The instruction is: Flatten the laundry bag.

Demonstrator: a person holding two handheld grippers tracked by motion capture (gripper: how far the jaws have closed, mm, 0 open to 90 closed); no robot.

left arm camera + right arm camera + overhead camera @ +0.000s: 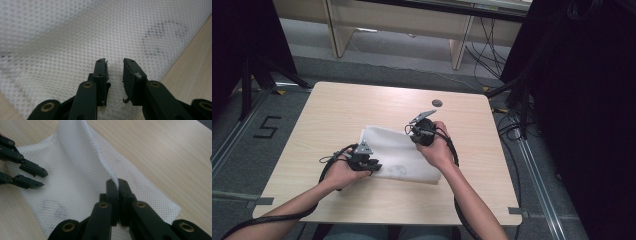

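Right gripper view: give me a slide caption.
Right gripper pinches and lifts an edge of the white mesh; left gripper open beside it.

Light wood table [337,110], small dark disc [437,103] near far edge. Beyond, grey floor [377,52] with loose cables [484,35] (trailing under pale wooden furniture [342,30]). Number marking [266,127] left.

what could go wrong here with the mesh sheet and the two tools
1. The right tool pinches only a thin fold at the edge of the white perforated mesh sheet, so the fold may slip out if lifted.
2. The left tool rests open on the sheet, its jaws apart with no mesh clamped between them, so the whole sheet might drag across the light wooden table rather than fold.
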